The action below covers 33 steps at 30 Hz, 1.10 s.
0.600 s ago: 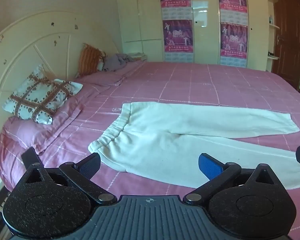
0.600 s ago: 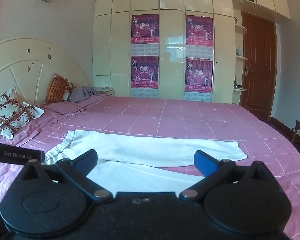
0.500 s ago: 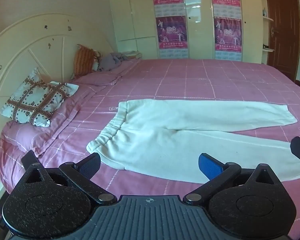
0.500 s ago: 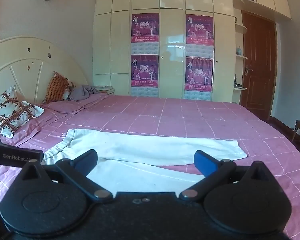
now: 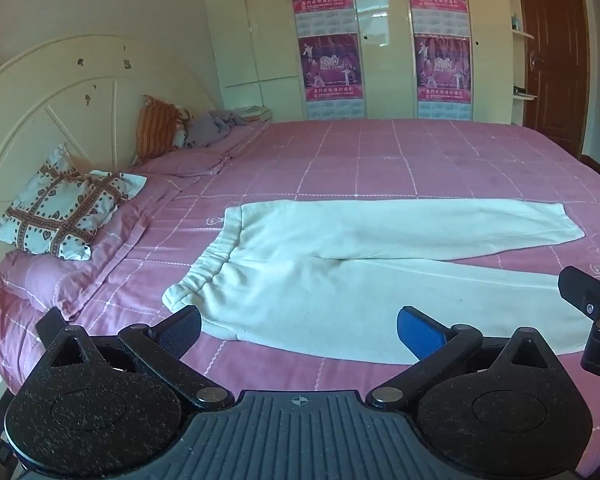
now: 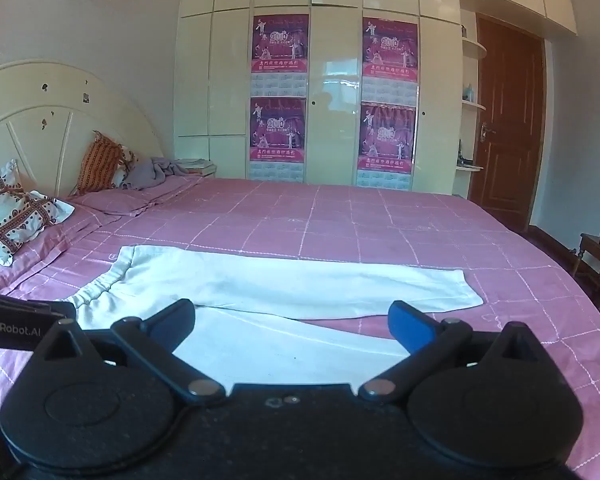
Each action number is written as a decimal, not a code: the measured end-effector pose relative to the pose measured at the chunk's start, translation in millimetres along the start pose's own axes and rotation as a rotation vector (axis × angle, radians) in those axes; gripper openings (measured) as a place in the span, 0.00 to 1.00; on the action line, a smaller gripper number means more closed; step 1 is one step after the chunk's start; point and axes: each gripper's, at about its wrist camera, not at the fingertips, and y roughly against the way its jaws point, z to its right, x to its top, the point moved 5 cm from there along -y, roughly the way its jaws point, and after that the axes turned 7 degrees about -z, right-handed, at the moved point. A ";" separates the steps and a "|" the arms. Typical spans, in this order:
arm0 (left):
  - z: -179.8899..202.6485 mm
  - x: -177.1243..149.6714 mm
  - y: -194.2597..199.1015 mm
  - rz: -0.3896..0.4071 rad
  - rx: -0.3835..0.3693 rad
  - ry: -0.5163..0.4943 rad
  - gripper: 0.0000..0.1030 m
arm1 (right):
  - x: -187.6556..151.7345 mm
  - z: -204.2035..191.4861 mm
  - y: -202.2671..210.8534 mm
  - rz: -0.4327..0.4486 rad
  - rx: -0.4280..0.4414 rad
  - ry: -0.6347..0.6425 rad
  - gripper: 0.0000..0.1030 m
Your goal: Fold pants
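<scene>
Left wrist view: white fleece pants (image 5: 380,276) lie flat mid-frame on the pink checked bedspread (image 5: 420,160); left gripper (image 5: 299,326) and right gripper (image 6: 292,322) both gape, holding nothing.

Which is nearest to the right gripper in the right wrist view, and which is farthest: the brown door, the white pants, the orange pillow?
From the right gripper:
1. White pants, on the bed just ahead.
2. Orange pillow, left, against the headboard.
3. Brown door, right, beyond the bed.

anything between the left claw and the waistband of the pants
Nothing but bare pink bedspread separates the open left claw from the waistband of the white pants; the left wrist view shows it.
</scene>
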 end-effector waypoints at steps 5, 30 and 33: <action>1.3 -1.3 -2.6 -0.011 -0.003 -0.004 1.00 | 1.0 4.2 -2.6 -0.008 0.004 -0.016 1.00; -5.0 8.1 0.3 0.016 0.018 0.020 1.00 | 1.5 -0.9 -4.5 0.004 0.007 -0.021 1.00; -5.0 9.2 0.0 0.020 0.018 0.019 1.00 | 0.1 1.6 -3.7 0.005 -0.001 -0.018 1.00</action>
